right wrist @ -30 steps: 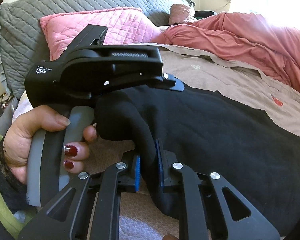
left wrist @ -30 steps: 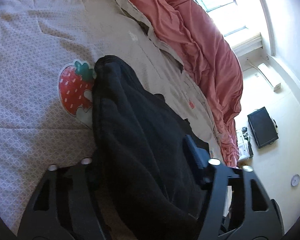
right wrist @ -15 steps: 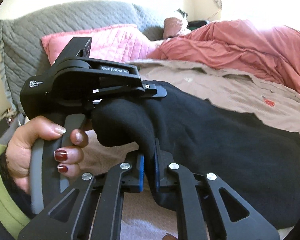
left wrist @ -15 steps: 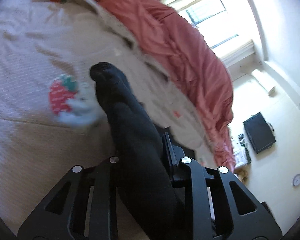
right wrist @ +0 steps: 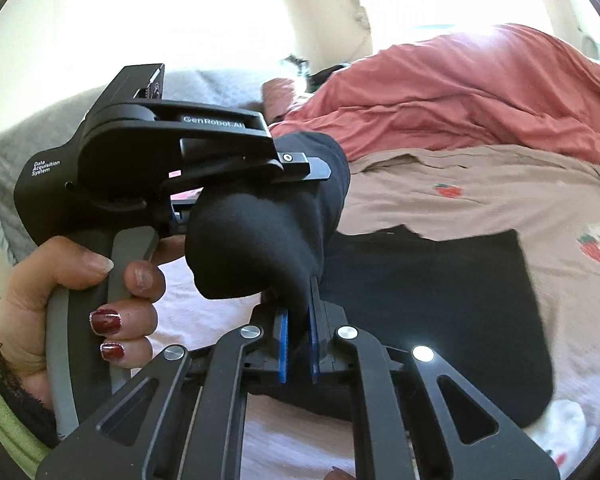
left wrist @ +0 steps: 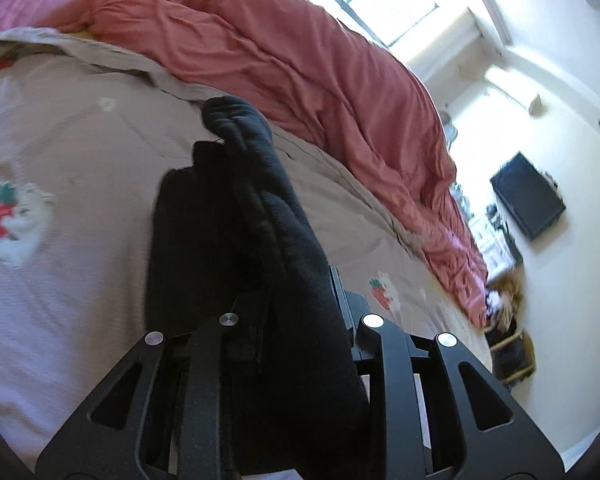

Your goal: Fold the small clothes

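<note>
Since the earlier frames, both grippers have lifted the gathered edge of the black garment off the bedsheet and carried it across, so part of the cloth now lies flat in a doubled panel while the raised fold hangs between the tools.

At far left in the right wrist view, the person's left hand grips the grey handle. Its left gripper is clamped on a bunched fold of the garment, held high; this presumably keeps the edge taut for laying over. Printed on its housing: "GenRobot.AI" and "Data Acquisition System".

At centre, the right gripper pinches the same fold between its blue pads, jaws nearly together. Two grips on one edge likely keep the fold line straight.

To the right, the flat part of the garment rests on the strawberry-print sheet. Beyond it lies the red duvet.
</note>
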`<state>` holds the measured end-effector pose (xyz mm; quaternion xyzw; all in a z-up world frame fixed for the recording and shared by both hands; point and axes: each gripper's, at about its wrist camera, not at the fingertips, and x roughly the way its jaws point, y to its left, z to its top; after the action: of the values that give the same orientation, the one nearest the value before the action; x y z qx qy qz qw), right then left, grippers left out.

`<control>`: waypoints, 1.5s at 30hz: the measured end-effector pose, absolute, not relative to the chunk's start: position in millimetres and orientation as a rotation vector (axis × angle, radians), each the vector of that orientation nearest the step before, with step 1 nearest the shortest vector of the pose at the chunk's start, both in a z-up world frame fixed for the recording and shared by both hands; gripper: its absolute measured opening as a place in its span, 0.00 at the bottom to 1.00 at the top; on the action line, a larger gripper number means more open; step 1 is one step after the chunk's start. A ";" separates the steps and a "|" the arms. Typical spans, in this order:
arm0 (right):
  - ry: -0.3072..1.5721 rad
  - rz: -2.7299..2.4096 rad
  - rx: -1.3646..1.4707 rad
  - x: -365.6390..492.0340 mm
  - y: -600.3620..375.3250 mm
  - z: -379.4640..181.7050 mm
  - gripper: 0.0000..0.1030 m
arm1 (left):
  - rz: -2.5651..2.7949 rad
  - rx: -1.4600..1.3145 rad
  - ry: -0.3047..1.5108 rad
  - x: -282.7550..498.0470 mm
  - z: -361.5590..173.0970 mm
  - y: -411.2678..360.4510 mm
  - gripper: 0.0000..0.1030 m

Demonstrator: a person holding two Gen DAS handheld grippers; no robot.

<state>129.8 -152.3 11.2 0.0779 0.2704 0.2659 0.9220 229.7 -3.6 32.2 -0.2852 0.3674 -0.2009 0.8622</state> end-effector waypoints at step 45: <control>0.807 0.294 0.219 205.0 -277.5 4.1 0.37 | -0.273 -0.252 0.793 211.1 -48.7 -36.4 0.74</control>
<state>205.0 -277.5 4.1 0.1062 0.3904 0.1424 0.9034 211.1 -36.4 -48.7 -0.1221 0.3840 -0.1320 0.9057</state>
